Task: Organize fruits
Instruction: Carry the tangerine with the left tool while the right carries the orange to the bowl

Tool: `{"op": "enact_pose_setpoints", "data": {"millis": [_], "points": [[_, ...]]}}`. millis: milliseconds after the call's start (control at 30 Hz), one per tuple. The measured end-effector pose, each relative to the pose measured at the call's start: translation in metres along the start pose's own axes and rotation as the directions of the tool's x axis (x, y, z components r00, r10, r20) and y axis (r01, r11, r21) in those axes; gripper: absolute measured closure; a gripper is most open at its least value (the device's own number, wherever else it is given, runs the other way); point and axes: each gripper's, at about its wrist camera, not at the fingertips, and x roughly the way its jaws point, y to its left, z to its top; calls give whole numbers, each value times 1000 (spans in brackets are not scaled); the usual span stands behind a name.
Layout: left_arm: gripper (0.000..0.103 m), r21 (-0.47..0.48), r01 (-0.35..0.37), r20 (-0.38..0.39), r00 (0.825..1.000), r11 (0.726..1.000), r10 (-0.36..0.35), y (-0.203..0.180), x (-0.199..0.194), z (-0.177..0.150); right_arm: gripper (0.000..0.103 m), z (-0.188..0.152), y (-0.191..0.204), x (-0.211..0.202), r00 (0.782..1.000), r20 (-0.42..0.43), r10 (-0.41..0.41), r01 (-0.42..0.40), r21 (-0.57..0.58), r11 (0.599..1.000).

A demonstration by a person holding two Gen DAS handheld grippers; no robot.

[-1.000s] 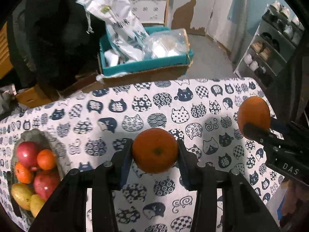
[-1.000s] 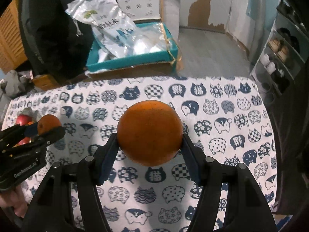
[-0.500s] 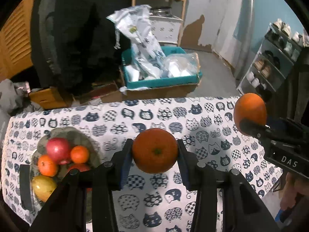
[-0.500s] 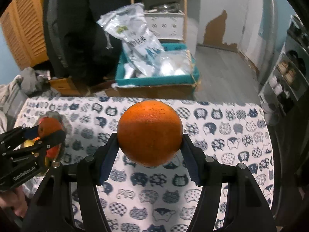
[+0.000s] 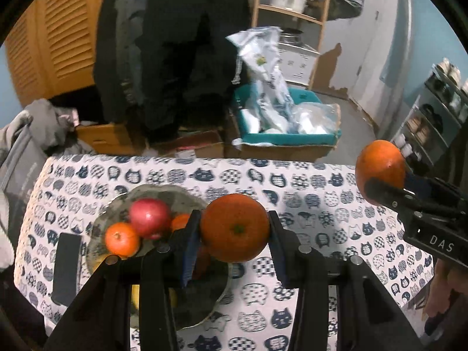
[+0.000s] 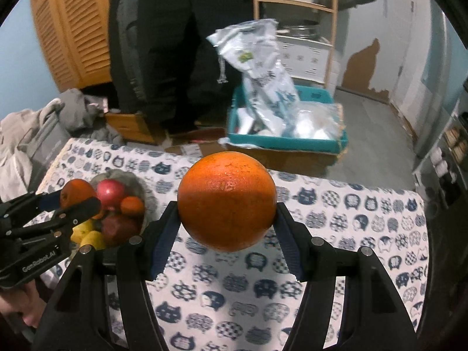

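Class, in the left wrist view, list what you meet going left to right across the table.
Dark flat object → fruit bowl → orange in left gripper → orange in right gripper.

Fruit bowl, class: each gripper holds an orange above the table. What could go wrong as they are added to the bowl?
1. The bowl already holds a heap of fruit: an added orange may roll off or knock the red apple out.
2. The left gripper and right gripper could collide if both head for the bowl together.
3. The large orange is pinched only at its sides, so it might slip.
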Motion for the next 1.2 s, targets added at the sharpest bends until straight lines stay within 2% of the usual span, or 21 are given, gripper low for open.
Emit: {"op": "enact_pose_setpoints", "data": {"millis": [333,600,1133,1200], "points": [[59,-61,-60,1,998,996,60,50,-3,-3,39,13,52,20,998,-14,60,-61,-60,996],[59,-95,-93,-41,995,991,90,82,9,-13,39,16,82,40,993,-47,104,-107,-85,991],[58,-159,-77,-146,988,984,54,117,44,-34,39,8,117,72,986,-118,121,-135,-121,983],[56,-167,-71,-157,987,983,45,119,47,-35,39,7,118,76,984,-127,127,-142,-117,983]]}}
